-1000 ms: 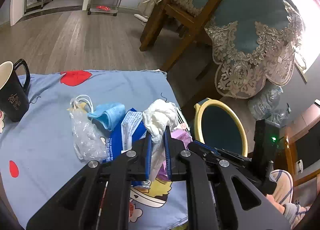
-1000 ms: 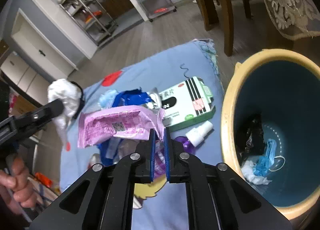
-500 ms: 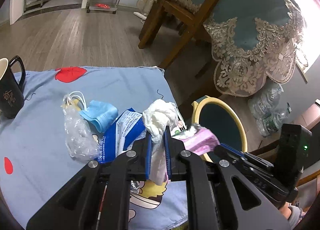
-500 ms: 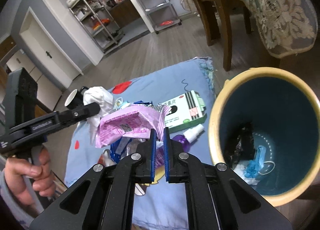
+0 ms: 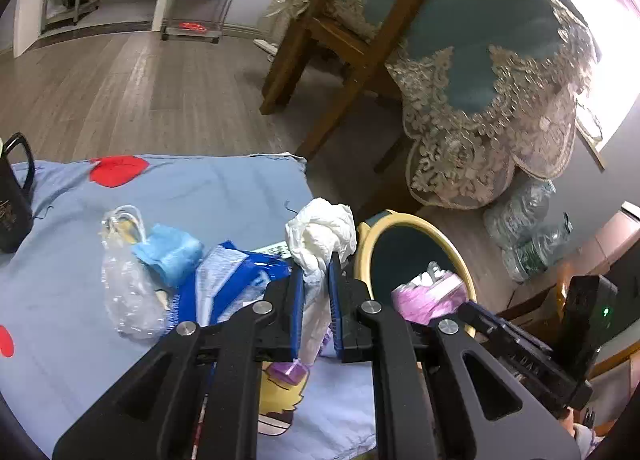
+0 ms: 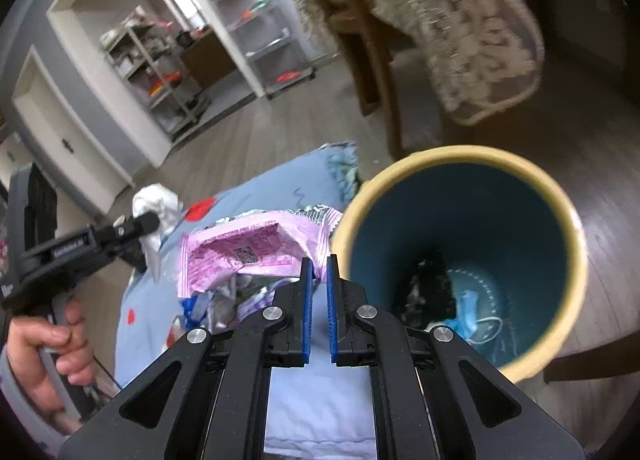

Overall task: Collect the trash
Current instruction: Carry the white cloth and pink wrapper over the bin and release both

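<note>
My left gripper (image 5: 314,264) is shut on a crumpled white tissue (image 5: 322,230), held above the blue cloth near the bin; it also shows in the right wrist view (image 6: 154,200). My right gripper (image 6: 317,266) is shut on a pink wrapper (image 6: 248,252), held beside the rim of the yellow-rimmed blue bin (image 6: 568,228). In the left wrist view the pink wrapper (image 5: 428,294) hangs over the bin (image 5: 376,228) mouth. Trash lies at the bin's bottom.
On the blue cloth (image 5: 224,188) lie a clear plastic bag (image 5: 124,292), a blue face mask (image 5: 170,256) and a blue-white packet (image 5: 236,276). A black mug (image 5: 14,200) stands at the left. A wooden chair (image 5: 352,32) and lace-draped table (image 5: 492,100) stand behind.
My right gripper has carried the pink wrapper right, from over the cloth to the bin's rim. My left gripper with the tissue has shifted slightly toward the bin.
</note>
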Available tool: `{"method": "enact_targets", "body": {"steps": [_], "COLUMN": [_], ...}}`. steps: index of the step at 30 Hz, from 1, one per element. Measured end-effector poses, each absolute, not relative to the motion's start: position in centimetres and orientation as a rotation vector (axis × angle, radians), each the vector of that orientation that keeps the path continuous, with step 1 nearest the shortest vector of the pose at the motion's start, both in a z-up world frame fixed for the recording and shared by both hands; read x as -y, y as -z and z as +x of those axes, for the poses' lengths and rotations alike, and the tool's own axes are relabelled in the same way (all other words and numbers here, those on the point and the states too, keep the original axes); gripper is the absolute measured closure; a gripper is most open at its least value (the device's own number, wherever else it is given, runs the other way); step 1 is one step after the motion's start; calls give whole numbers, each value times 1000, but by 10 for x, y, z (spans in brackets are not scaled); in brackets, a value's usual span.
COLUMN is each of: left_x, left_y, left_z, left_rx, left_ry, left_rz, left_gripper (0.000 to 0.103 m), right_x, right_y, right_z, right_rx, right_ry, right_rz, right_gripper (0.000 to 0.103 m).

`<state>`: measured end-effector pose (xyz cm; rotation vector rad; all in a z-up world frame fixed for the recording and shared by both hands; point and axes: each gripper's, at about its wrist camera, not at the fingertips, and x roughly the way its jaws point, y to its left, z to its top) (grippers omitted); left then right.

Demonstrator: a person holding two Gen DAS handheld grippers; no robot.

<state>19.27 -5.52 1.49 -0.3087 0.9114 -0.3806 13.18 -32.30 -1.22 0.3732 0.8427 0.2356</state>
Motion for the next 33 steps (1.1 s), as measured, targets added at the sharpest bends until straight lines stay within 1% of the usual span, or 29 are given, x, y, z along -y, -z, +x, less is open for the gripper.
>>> {"method": "enact_targets", "body": {"steps": [10,17,27,30,32,33], "left_x": [101,151,212,223,226,225], "left_y": [-9,5,36,46,51,55], "left_z": [191,196,207,211,214,214], "left_rx": [-933,-963,-1031,-1051,-1064,-1072], "left_ry": [469,561,644,649,647,643], "left_rz": [-275,-238,-234,-223,-227,-227], "left_gripper": [92,92,92,92,91,87], "right_x": [368,397,424,429,430,430], "right_y": [2,12,30,36,39,39], "right_z": [117,115,111,112,113,113], "right_rx": [-773,-761,-788,-811,-827,-830], "right_ry": [-112,-19,92,126,139,138], "right_rz": [491,590,638,641,641,640], "right_gripper": [95,95,95,93,86,83]}}
